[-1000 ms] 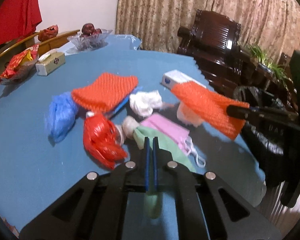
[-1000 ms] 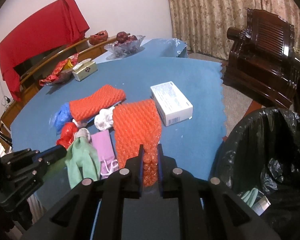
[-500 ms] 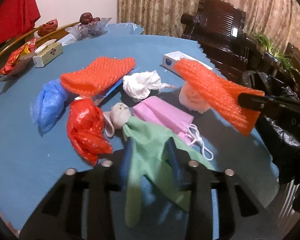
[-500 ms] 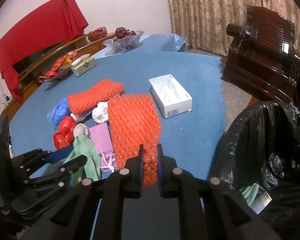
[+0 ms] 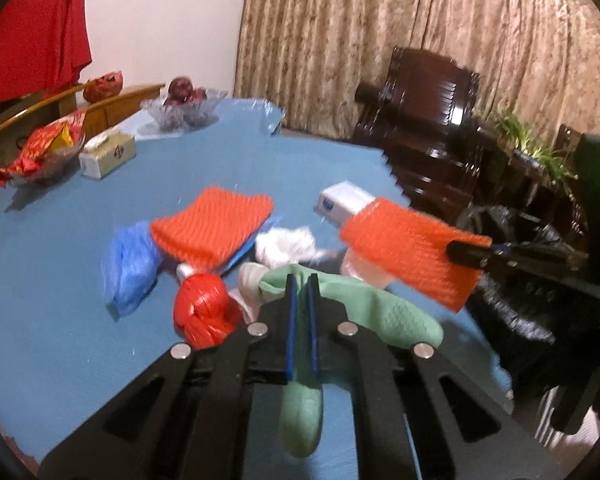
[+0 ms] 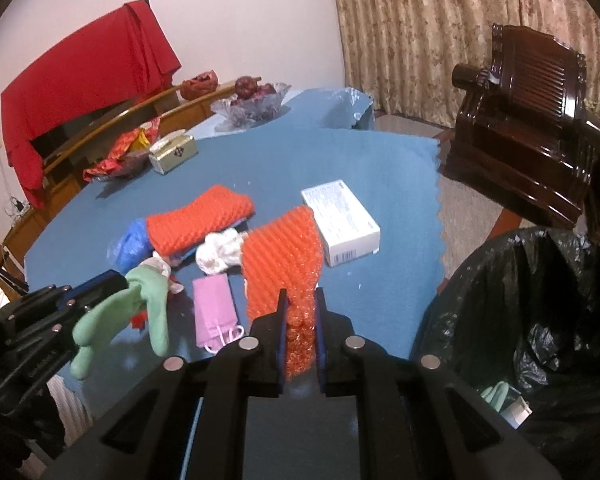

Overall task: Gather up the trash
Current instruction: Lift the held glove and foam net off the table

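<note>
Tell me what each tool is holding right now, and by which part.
Left tool: shut on the green glove, gripped mid-length, ends hanging either side. Right tool: shut on the orange bubble wrap, pinched at its near end, the rest stretching away forward.

Our left gripper (image 5: 301, 280) has just snapped its jaws closed and now pinches a pale green rubber glove (image 5: 384, 312), whose fingers dangle below the jaws, clear of the blue tablecloth (image 5: 48, 288). Just beside the glove we see a crumpled red plastic bag (image 5: 204, 312), and left of that a bunched blue plastic bag (image 5: 130, 264). Behind them lies an orange foam net sleeve (image 5: 212, 228), with a wad of white tissue (image 5: 286, 244) to its right. On the right, our right gripper (image 5: 470, 254) clamps a second orange foam sheet (image 5: 408, 248), held up in front of a white cardboard box (image 5: 342, 202). A black bin bag (image 5: 512, 280) sits at the table's edge.
</note>
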